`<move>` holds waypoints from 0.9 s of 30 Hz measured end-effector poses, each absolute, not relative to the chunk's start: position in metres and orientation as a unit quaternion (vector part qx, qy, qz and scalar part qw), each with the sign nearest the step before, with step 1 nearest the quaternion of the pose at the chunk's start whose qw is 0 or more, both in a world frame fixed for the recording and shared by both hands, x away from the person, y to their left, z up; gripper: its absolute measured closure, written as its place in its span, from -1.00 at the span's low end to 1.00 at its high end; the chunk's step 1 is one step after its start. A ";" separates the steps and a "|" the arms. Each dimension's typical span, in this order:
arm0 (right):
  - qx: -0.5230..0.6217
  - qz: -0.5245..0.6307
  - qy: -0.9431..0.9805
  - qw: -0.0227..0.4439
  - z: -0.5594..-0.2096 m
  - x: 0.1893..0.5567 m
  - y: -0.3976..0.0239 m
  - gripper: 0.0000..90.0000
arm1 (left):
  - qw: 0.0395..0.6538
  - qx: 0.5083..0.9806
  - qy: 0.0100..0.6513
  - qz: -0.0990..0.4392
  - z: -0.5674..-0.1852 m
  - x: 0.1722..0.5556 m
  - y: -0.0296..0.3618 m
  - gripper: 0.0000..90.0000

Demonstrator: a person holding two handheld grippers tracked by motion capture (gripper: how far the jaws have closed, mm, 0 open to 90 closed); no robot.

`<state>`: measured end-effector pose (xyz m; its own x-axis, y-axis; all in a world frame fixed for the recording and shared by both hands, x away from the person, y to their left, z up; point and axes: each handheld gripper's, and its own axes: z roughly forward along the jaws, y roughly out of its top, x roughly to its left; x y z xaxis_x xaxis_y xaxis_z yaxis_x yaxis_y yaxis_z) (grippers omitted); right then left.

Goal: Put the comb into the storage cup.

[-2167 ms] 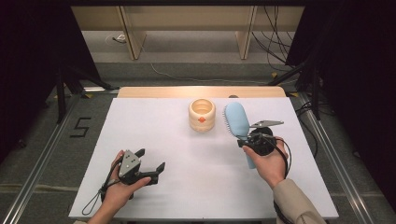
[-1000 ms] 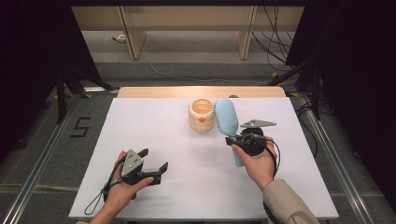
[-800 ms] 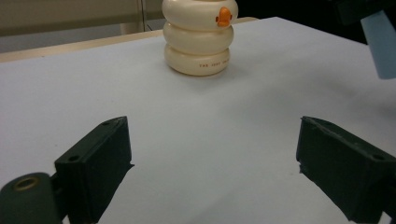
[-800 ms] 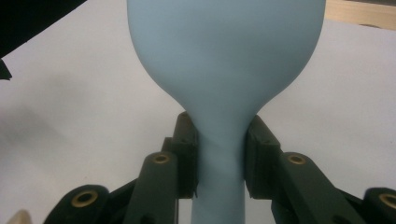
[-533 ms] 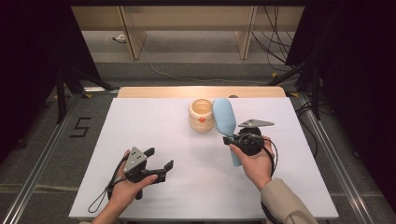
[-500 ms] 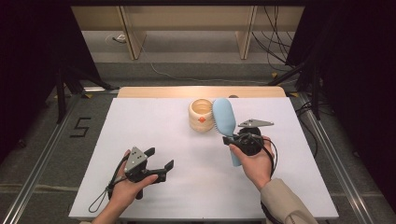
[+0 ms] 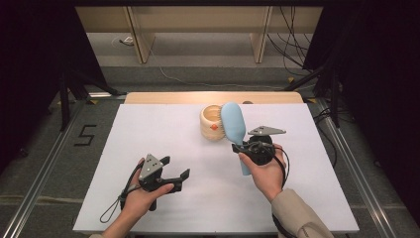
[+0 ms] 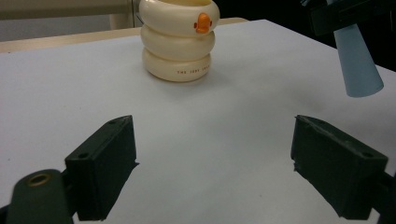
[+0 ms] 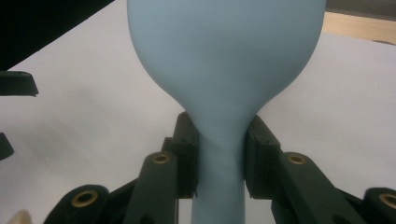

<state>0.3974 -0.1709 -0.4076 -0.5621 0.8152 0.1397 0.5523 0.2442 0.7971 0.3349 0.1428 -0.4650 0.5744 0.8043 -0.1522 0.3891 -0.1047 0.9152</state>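
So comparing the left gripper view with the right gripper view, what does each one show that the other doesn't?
Left gripper view: the cream ringed cup with its orange duck mark, standing on the white table, and the left hand-held gripper with its jaws apart and nothing between them.

Right gripper view: the right hand-held gripper with its jaws shut on the neck of the blue brush, and the brush's broad head.

Both: the blue brush, seen from the left gripper view as its handle end, and the white table.

High view looks forward, down over worktop (image 7: 148,134). Tool views sit low, close. Left shares cream cup (image 8: 179,39), blue brush (image 8: 357,65) with high.
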 end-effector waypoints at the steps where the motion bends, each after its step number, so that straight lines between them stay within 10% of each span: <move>1: 0.441 0.429 0.773 0.154 -0.408 0.397 -0.170 0.56 | 0.524 0.716 0.417 0.197 -0.464 0.335 0.141 -0.69; 27: 0.420 0.436 0.782 0.149 -0.406 0.396 -0.146 0.56 | 0.518 0.743 0.387 0.172 -0.461 0.345 0.102 -0.74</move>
<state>0.3961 -0.1456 -0.4062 -0.6028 0.7866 0.1336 0.5264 0.2662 0.8075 0.3454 0.1023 -0.4613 0.6409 0.7538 -0.1449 0.3975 -0.1643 0.9028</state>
